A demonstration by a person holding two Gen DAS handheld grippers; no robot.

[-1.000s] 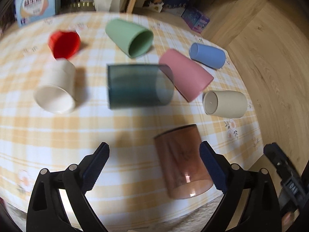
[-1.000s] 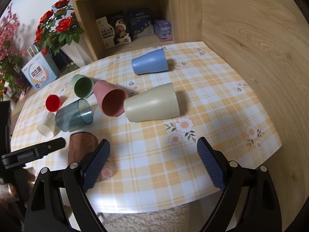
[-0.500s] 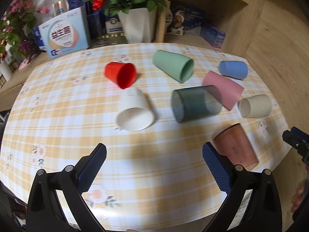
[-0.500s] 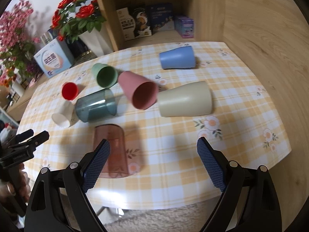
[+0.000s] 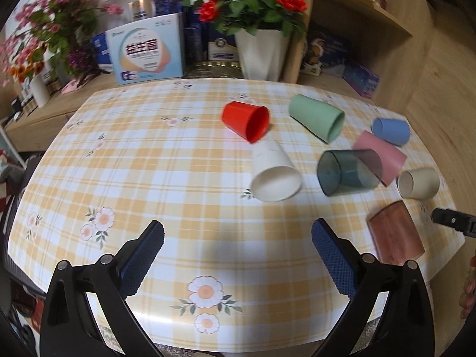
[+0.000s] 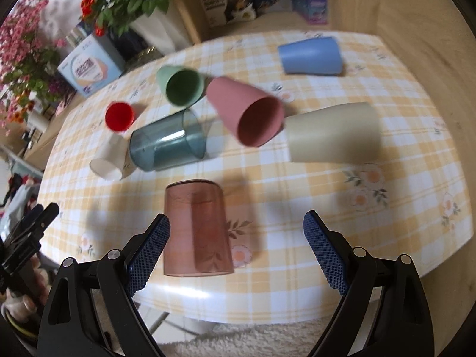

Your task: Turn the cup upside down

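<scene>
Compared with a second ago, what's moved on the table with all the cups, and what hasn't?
The left gripper pulled back from the translucent brown plastic cup; the right gripper closed in toward it. Both are open, holding nothing. All eight cups lie on their sides on the checked tablecloth, unmoved.

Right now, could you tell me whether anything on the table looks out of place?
Yes: all seven cups lie tipped on their sides. The brown translucent cup sits nearest the table edge, just ahead of the open right claw.
</scene>
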